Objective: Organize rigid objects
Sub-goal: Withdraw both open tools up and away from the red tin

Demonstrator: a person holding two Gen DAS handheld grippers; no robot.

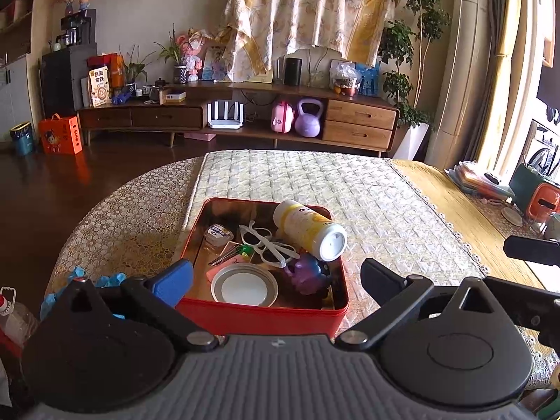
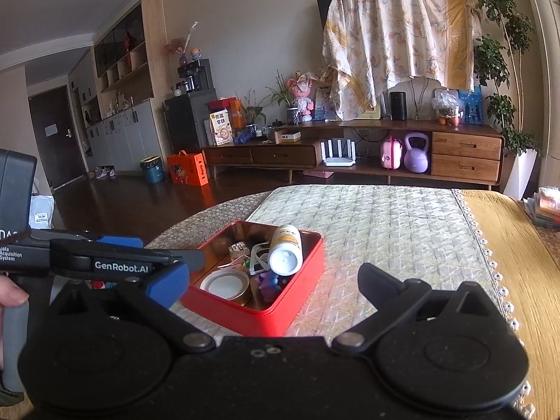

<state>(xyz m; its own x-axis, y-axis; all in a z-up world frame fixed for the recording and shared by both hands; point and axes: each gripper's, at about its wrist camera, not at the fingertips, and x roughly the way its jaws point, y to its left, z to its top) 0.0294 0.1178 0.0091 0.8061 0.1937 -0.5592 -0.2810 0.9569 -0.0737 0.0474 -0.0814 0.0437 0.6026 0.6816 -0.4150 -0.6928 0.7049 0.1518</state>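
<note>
Since every loose item visible already lies inside the red tin (image 1: 262,315), the sorting looks close to done, or between picks; no stray rigid object shows on the worktop (image 1: 350,189) around it. Both tools are empty: the left hand-held gripper (image 1: 276,276) has its jaws spread wide on either side of the tin's near wall, holding nothing, and the right hand-held gripper (image 2: 273,280) is just as wide and bare, the tin ahead and slightly left of it. Inside, a white-and-yellow bottle (image 1: 309,229) lies tilted over white sunglasses (image 1: 269,243), beside a purple toy (image 1: 308,273) and a round lid (image 1: 244,285). Next, I judge, comes finding a remaining item or pulling back
</note>
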